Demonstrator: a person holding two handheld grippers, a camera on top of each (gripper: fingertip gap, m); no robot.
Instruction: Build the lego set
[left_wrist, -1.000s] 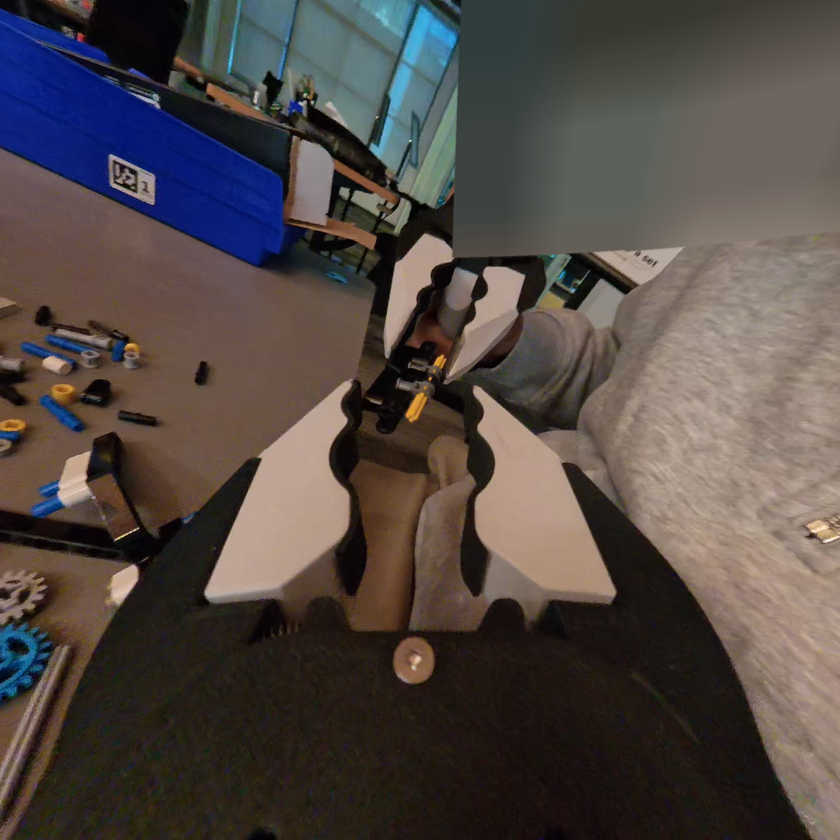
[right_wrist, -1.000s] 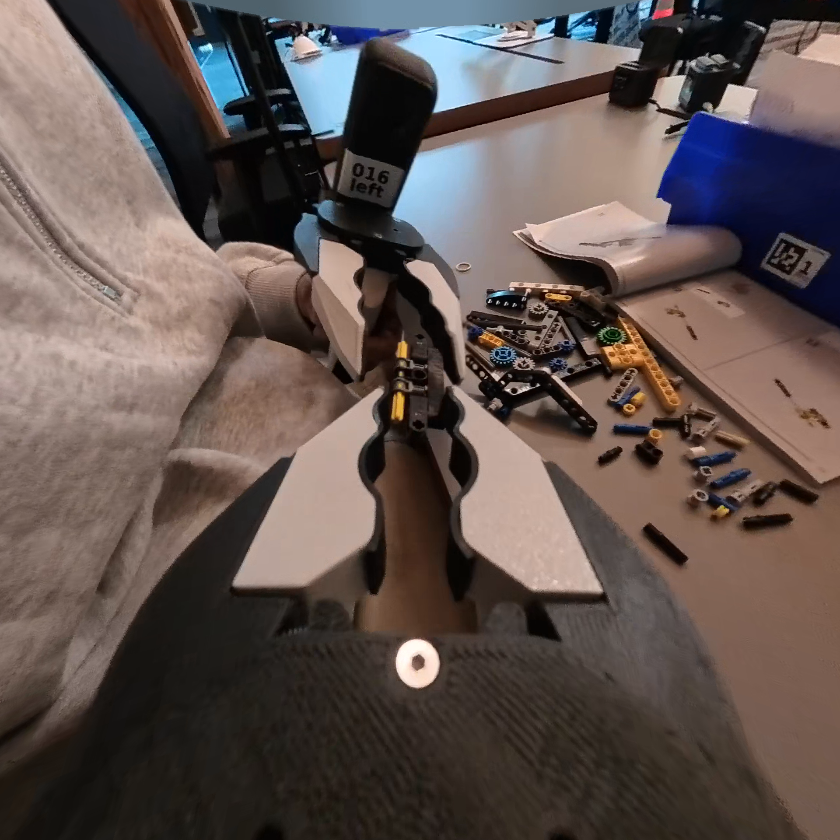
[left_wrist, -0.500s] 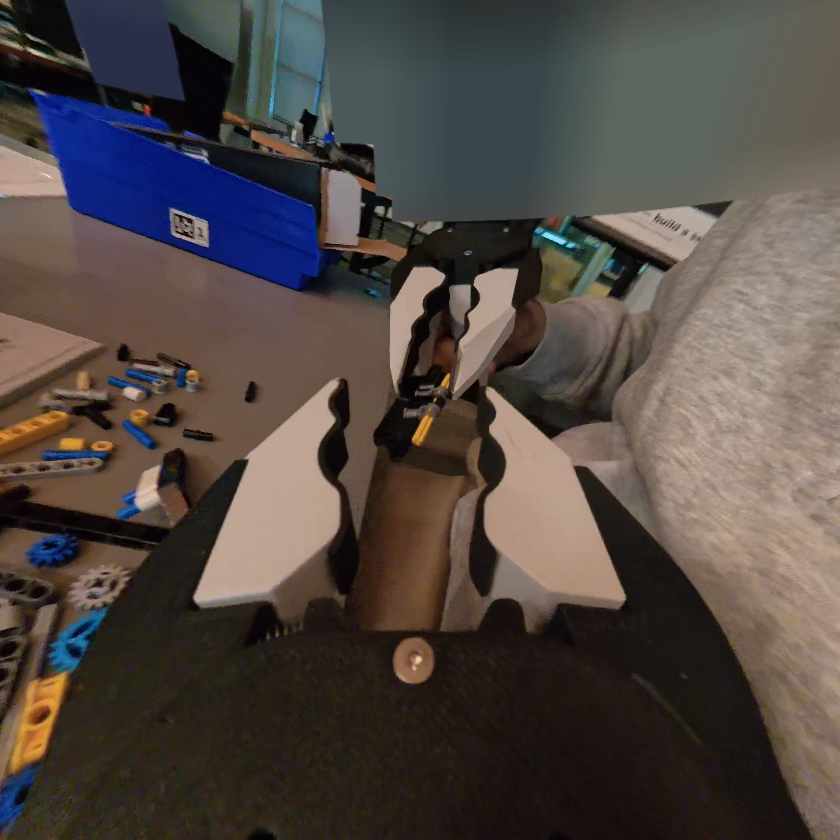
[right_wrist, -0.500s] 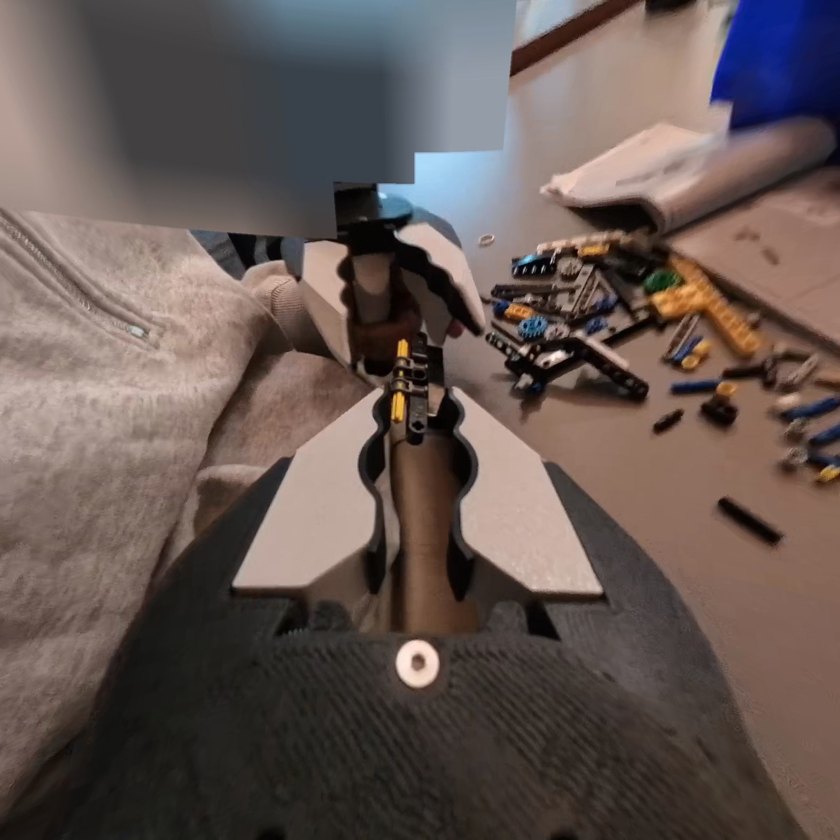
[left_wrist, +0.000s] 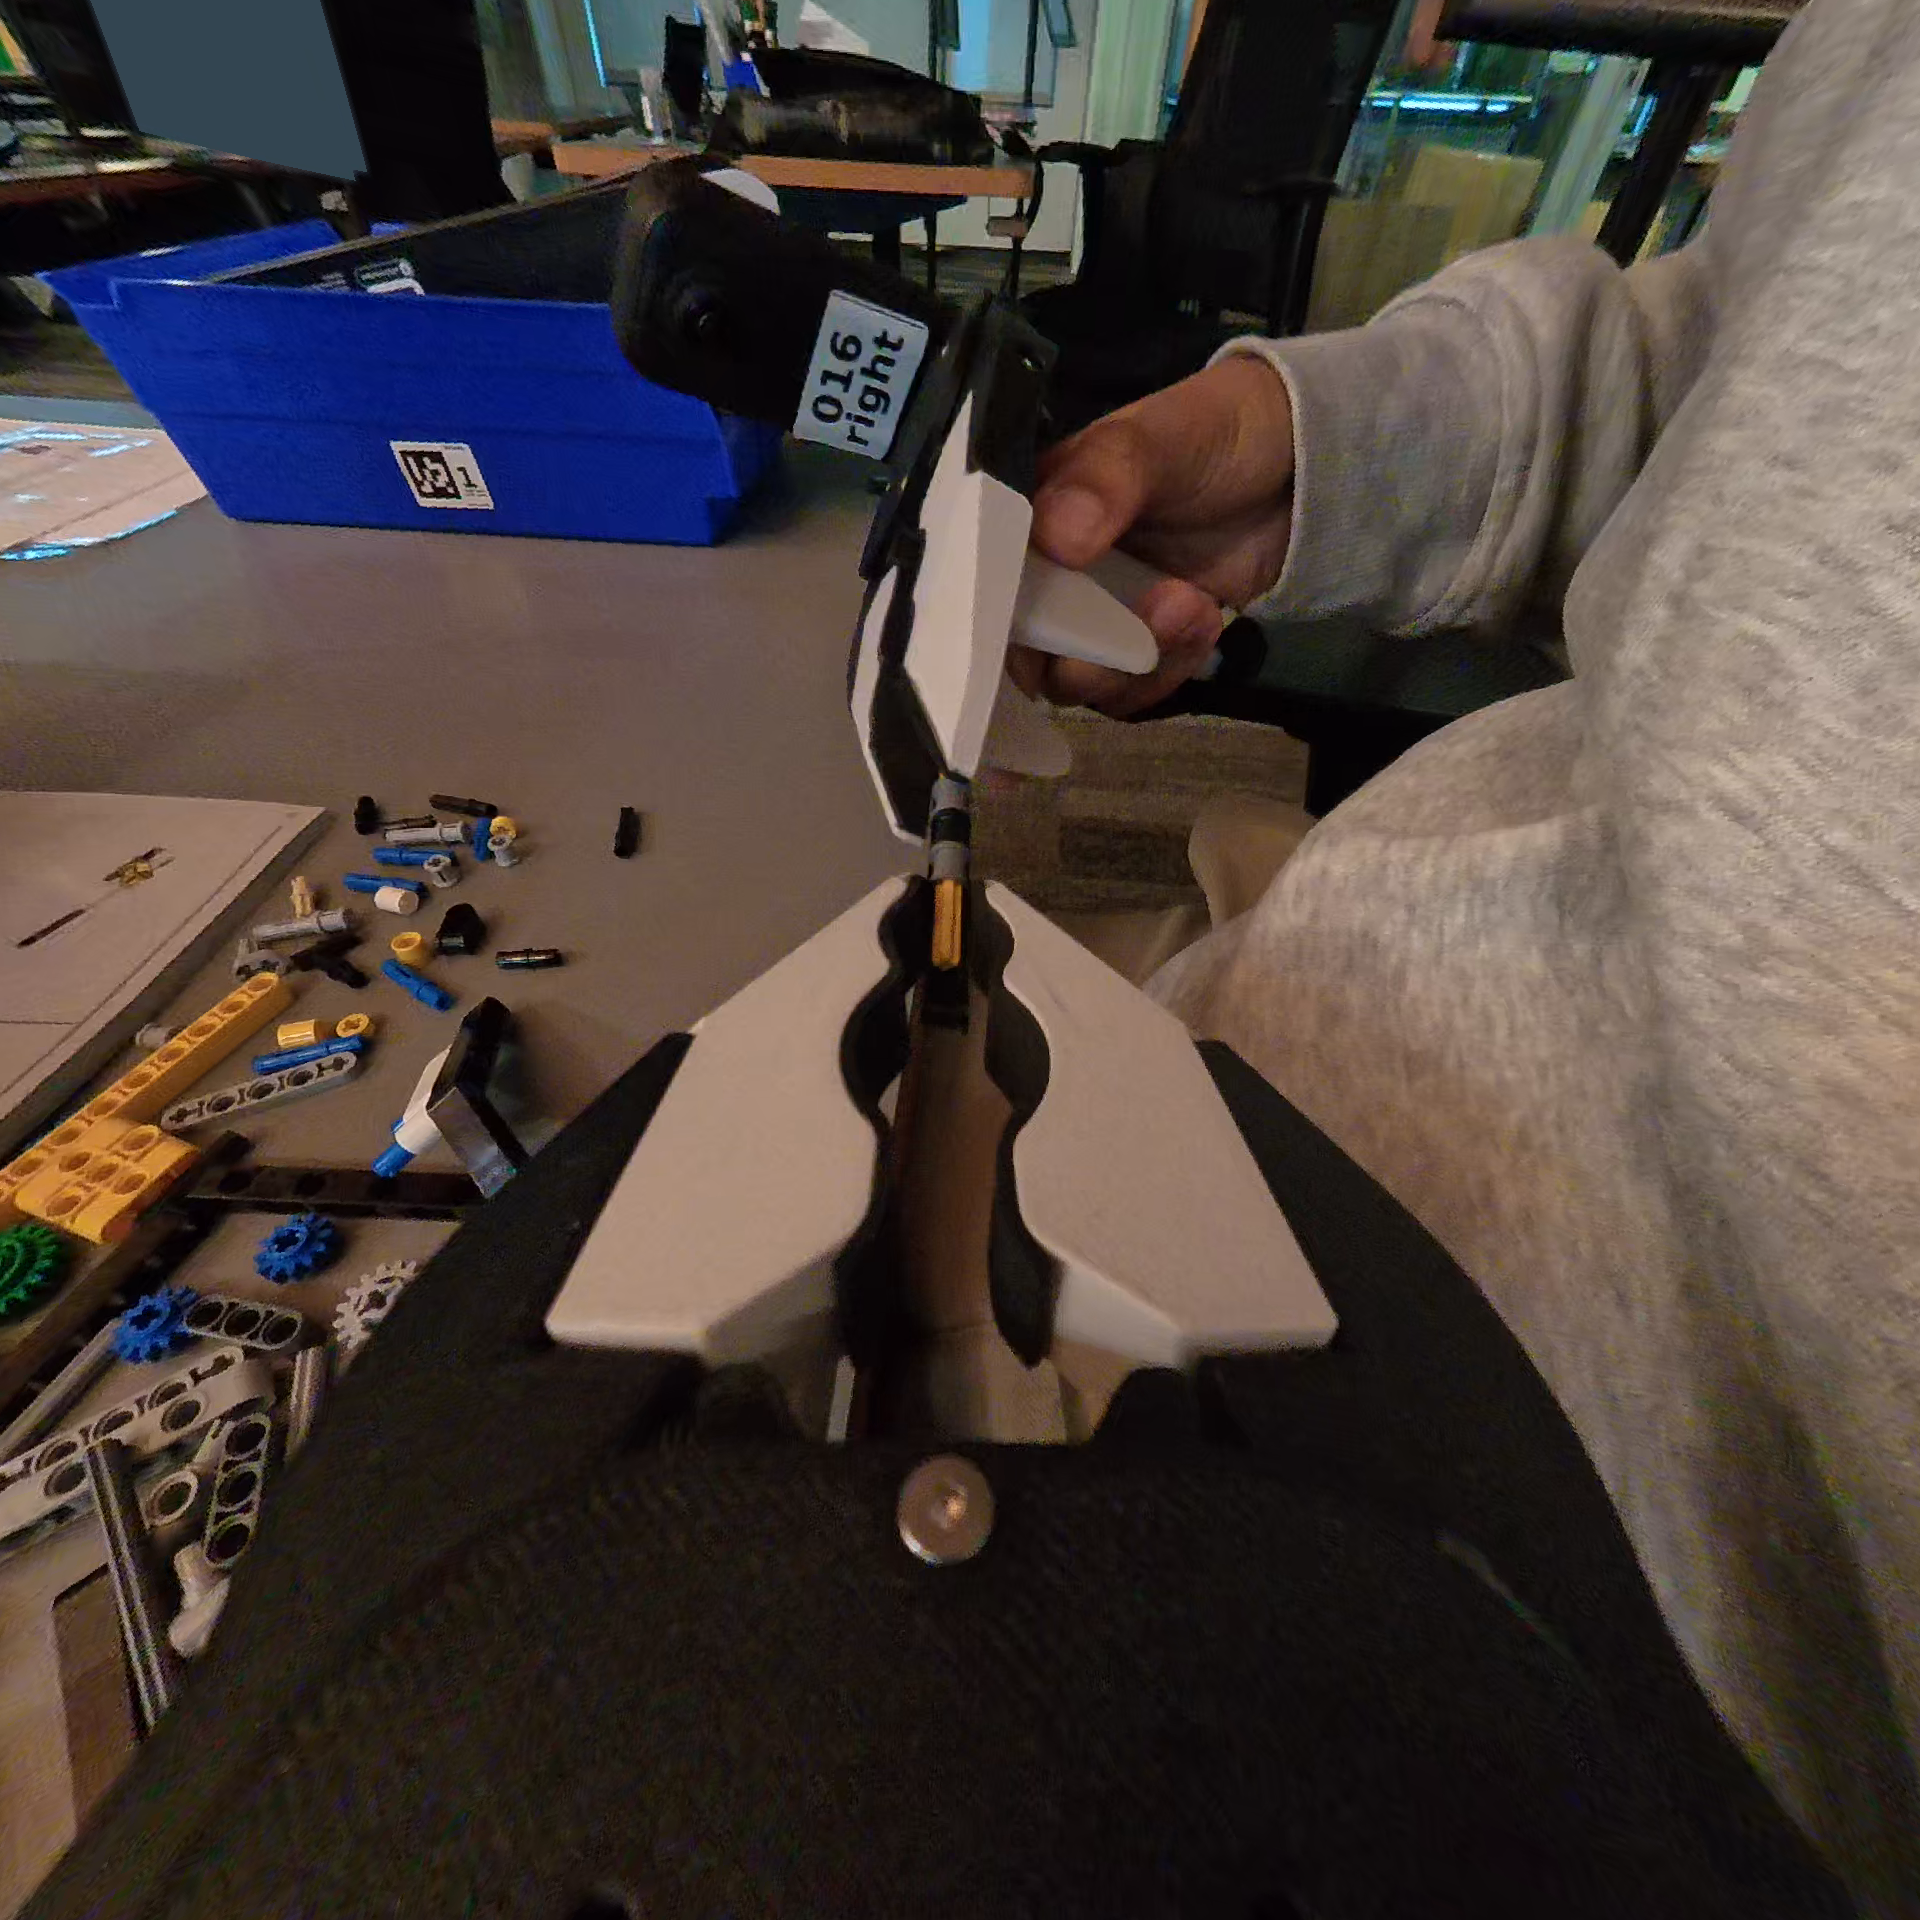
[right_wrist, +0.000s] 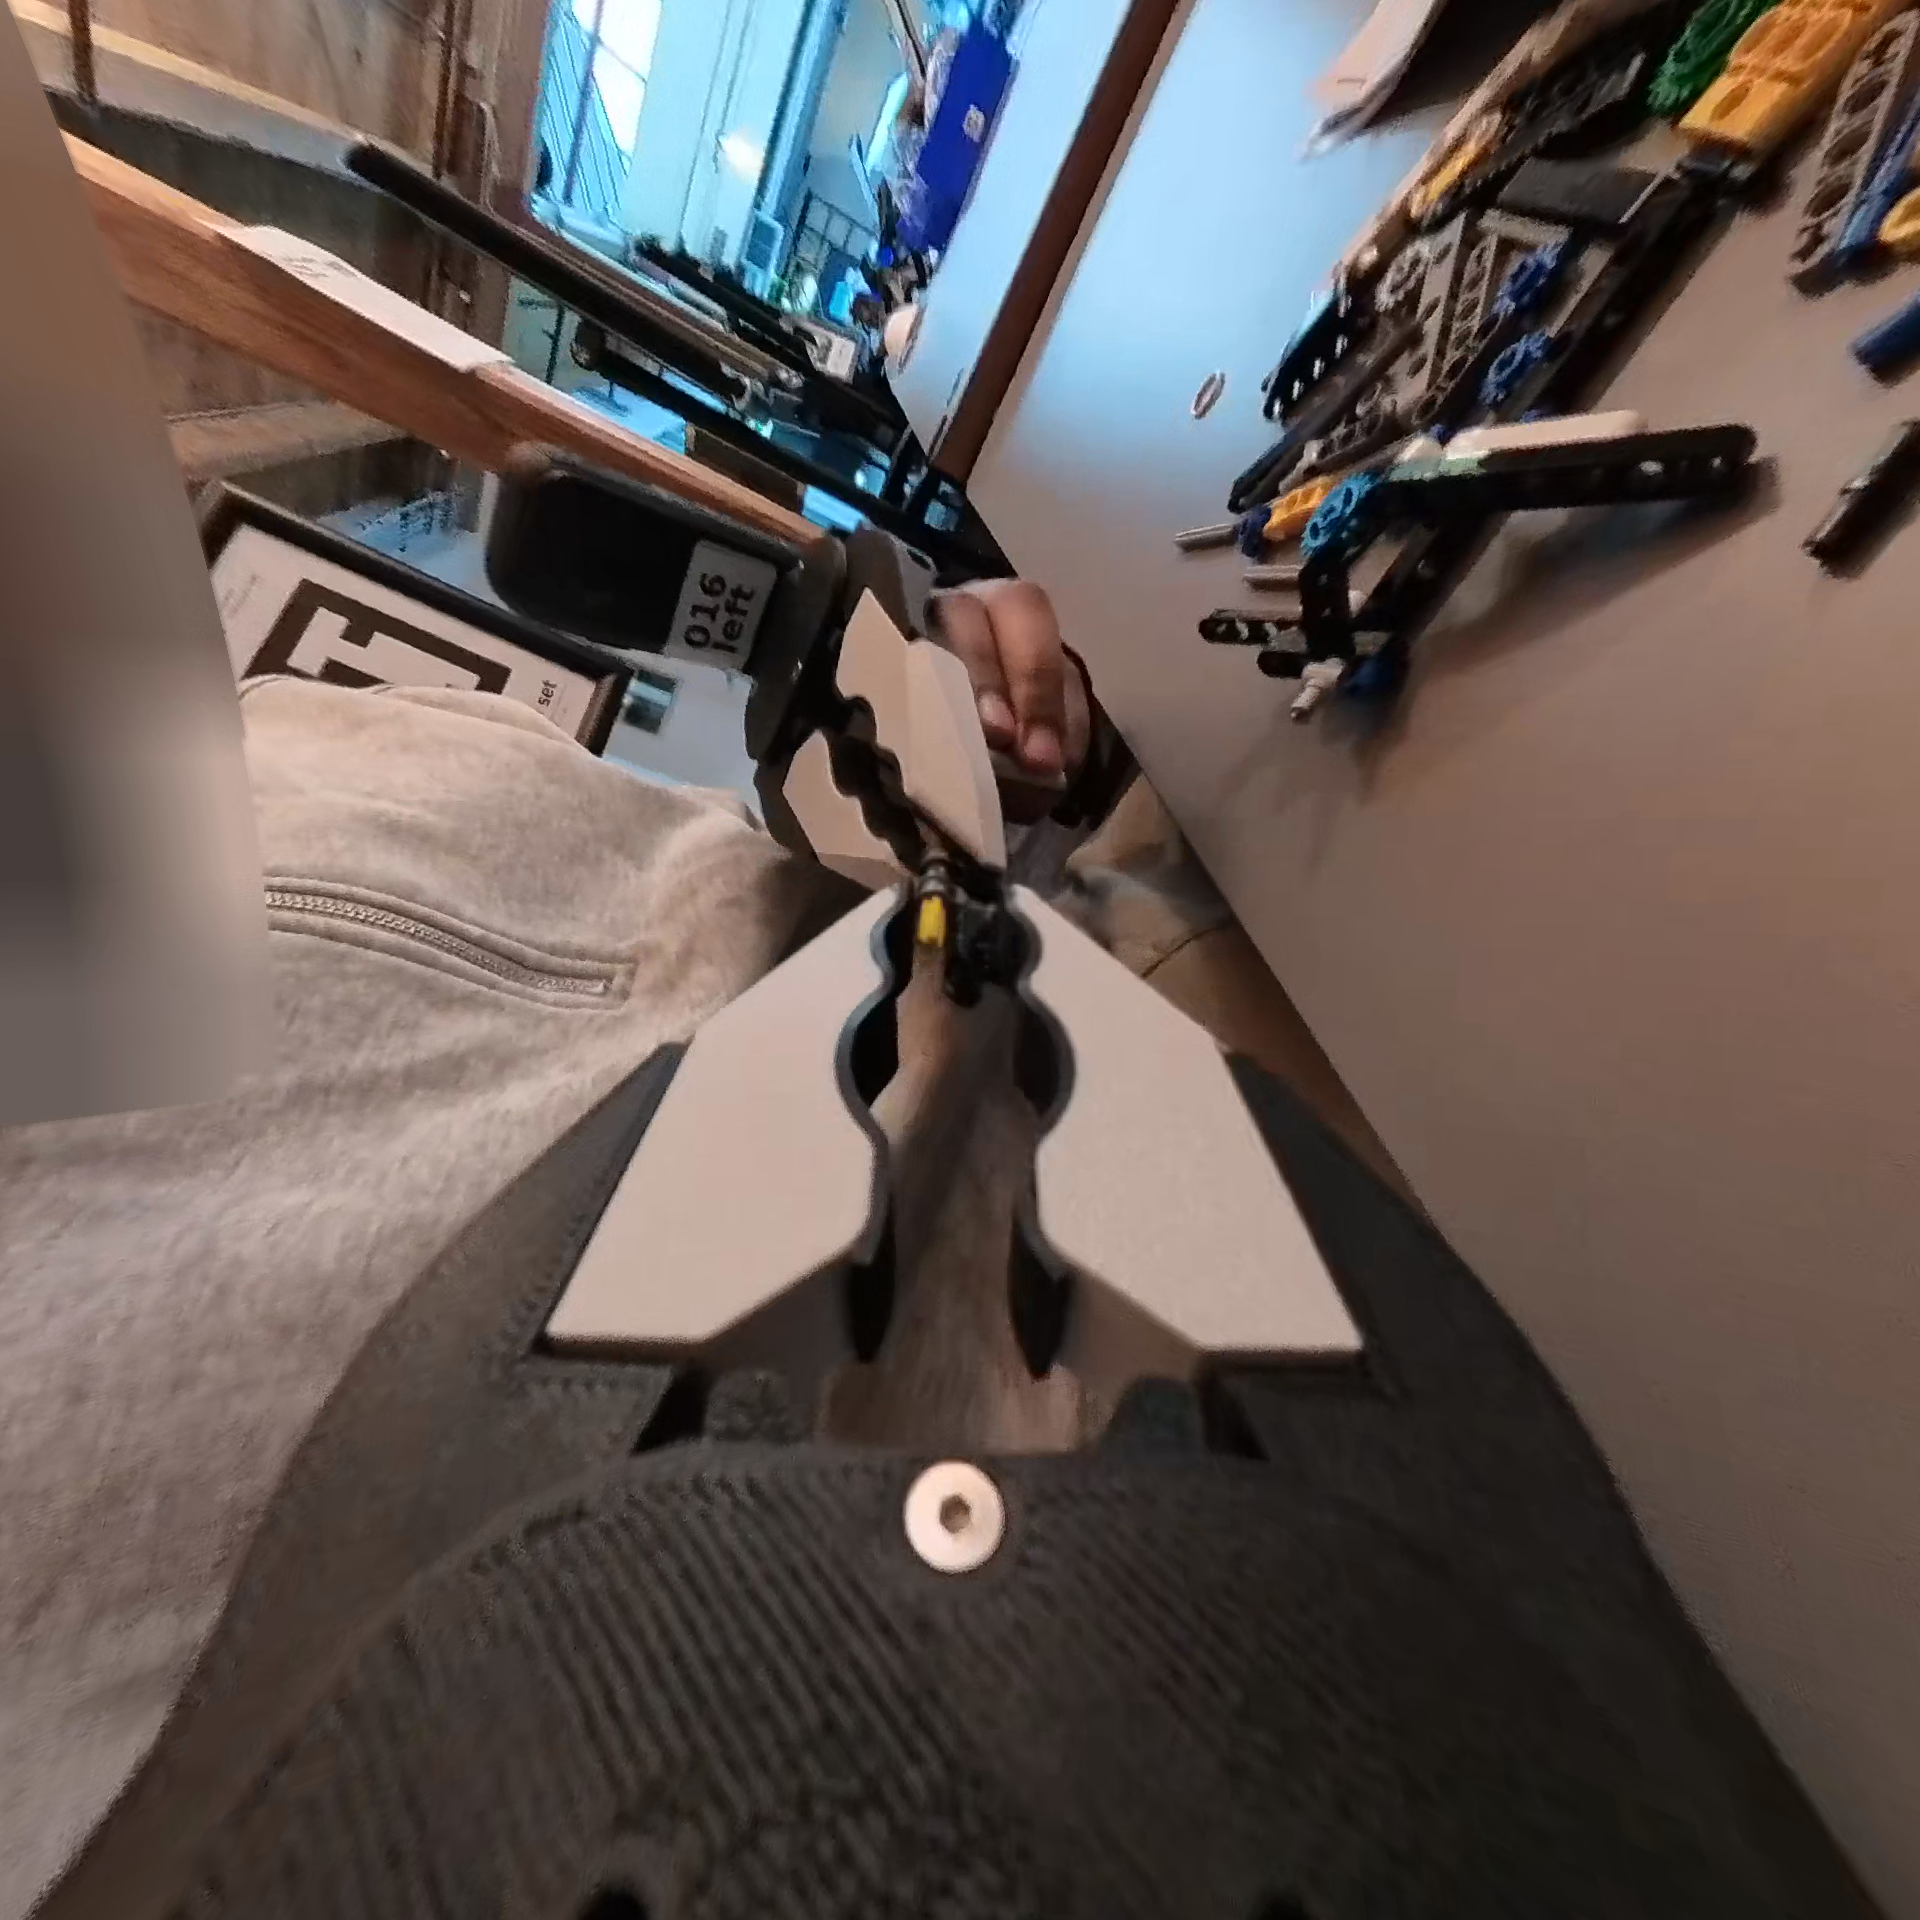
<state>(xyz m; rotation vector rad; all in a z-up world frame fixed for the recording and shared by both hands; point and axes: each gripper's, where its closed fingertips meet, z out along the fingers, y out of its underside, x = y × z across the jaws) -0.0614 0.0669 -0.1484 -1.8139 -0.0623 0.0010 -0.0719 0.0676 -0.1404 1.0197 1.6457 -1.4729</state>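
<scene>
A small lego assembly (left_wrist: 945, 930) of a black piece, grey connectors and a yellow pin hangs in the air between both grippers, off the table's near edge and over the person's lap. My left gripper (left_wrist: 948, 894) is shut on its yellow and black end. My right gripper (left_wrist: 940, 790) comes down from above, shut on its grey upper end. In the right wrist view my right gripper (right_wrist: 951, 906) grips the black part of the assembly (right_wrist: 977, 935), and the left gripper (right_wrist: 951, 857) meets it tip to tip.
Loose pins, beams and gears (left_wrist: 312, 935) lie on the grey table (left_wrist: 520, 665) at left, with a yellow beam (left_wrist: 156, 1081), a paper sheet (left_wrist: 94, 914) and a blue bin (left_wrist: 416, 405) behind. A part-built black frame (right_wrist: 1455, 499) lies on the table. A grey-sleeved person (left_wrist: 1610, 935) sits at right. The yellow beam (left_wrist: 156, 1081) is about equally far from each gripper, around 20 centimeters.
My left gripper was open; it has moved in and closed on the assembly that my right gripper holds. The right gripper has rolled sideways, so the table tilts in its view.
</scene>
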